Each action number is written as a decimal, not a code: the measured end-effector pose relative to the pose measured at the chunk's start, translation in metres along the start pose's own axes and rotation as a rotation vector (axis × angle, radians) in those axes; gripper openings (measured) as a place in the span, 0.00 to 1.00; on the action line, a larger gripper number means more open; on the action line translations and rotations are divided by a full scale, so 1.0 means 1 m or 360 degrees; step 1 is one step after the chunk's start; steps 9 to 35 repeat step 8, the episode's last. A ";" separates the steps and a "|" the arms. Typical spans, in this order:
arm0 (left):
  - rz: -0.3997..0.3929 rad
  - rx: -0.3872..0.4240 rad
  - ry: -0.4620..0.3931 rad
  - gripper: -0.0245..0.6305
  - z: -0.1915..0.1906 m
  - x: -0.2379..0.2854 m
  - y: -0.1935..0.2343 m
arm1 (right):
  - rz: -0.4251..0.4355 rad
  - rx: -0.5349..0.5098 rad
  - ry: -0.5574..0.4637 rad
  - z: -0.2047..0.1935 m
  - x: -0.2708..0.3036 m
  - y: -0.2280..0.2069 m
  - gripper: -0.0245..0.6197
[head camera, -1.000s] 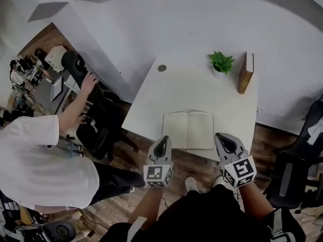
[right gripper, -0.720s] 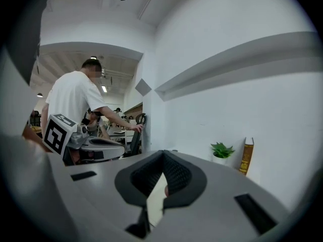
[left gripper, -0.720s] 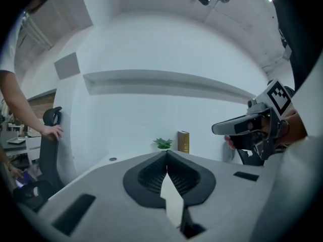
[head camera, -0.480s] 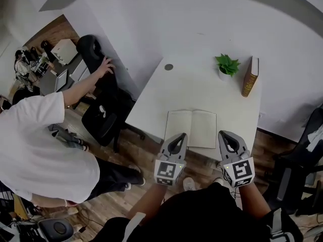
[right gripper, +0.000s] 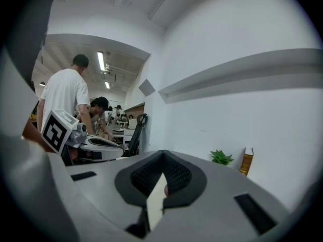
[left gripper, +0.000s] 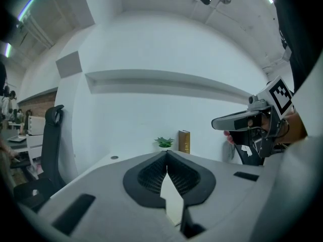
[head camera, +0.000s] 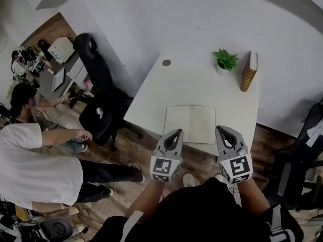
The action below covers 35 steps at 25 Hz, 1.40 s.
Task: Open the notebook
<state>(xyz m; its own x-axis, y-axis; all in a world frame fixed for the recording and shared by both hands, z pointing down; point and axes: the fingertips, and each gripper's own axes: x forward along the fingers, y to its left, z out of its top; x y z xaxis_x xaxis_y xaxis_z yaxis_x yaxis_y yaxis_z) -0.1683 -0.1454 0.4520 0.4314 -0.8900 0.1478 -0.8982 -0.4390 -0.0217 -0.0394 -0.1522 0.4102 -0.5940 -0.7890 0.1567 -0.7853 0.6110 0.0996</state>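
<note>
Nearest the camera, the person's two arms reach forward. Each hand holds a hand-held gripper just off the near edge of a white tabletop [head camera: 192, 87].

The left hand-held gripper [head camera: 177, 132] has its jaws pressed together at the tips, with nothing between them. The right hand-held gripper [head camera: 221, 129] also has its jaws together at the tips and carries nothing. Both point roughly level, out across the tabletop.

Just beyond them the notebook [head camera: 190, 124] lies flat and already open, showing two blank pale pages. It sits at the near edge of the tabletop, between the two gripper tips. In the head view the tips line up with its two near corners. Whether either tip touches the paper cannot be told.

Farther back, near the far right corner, a small green plant [head camera: 223, 59] stands in a white pot. Just to its right a brown book [head camera: 247, 72] stands upright. A small round grey disc [head camera: 166, 63] sits near the far left corner.

Off the left edge, on the wooden floor [head camera: 133, 158], stands a black office chair [head camera: 96, 92]. A person in a white shirt [head camera: 30, 168] stands left of it.
</note>
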 end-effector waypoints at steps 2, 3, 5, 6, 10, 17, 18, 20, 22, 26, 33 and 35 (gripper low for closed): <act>-0.0014 -0.0001 0.0001 0.05 -0.002 0.000 -0.001 | -0.0005 0.0025 -0.0002 -0.002 0.000 -0.001 0.03; -0.0019 -0.0001 0.0002 0.05 -0.002 -0.001 -0.002 | -0.0006 0.0034 -0.0005 -0.002 0.000 -0.001 0.03; -0.0020 0.0002 0.0006 0.05 -0.002 -0.002 -0.001 | -0.0003 0.0033 -0.0008 -0.001 0.000 -0.001 0.03; -0.0017 0.0005 0.0008 0.05 -0.002 -0.002 -0.001 | 0.0000 0.0028 -0.0008 0.000 0.000 -0.001 0.03; -0.0012 0.0010 0.0011 0.05 -0.001 -0.003 -0.001 | 0.0007 0.0018 -0.0004 0.000 0.000 0.000 0.03; -0.0012 0.0010 0.0011 0.05 -0.001 -0.003 -0.001 | 0.0007 0.0018 -0.0004 0.000 0.000 0.000 0.03; -0.0012 0.0010 0.0011 0.05 -0.001 -0.003 -0.001 | 0.0007 0.0018 -0.0004 0.000 0.000 0.000 0.03; -0.0012 0.0010 0.0011 0.05 -0.001 -0.003 -0.001 | 0.0007 0.0018 -0.0004 0.000 0.000 0.000 0.03; -0.0012 0.0010 0.0011 0.05 -0.001 -0.003 -0.001 | 0.0007 0.0018 -0.0004 0.000 0.000 0.000 0.03; -0.0012 0.0010 0.0011 0.05 -0.001 -0.003 -0.001 | 0.0007 0.0018 -0.0004 0.000 0.000 0.000 0.03; -0.0012 0.0010 0.0011 0.05 -0.001 -0.003 -0.001 | 0.0007 0.0018 -0.0004 0.000 0.000 0.000 0.03; -0.0012 0.0010 0.0011 0.05 -0.001 -0.003 -0.001 | 0.0007 0.0018 -0.0004 0.000 0.000 0.000 0.03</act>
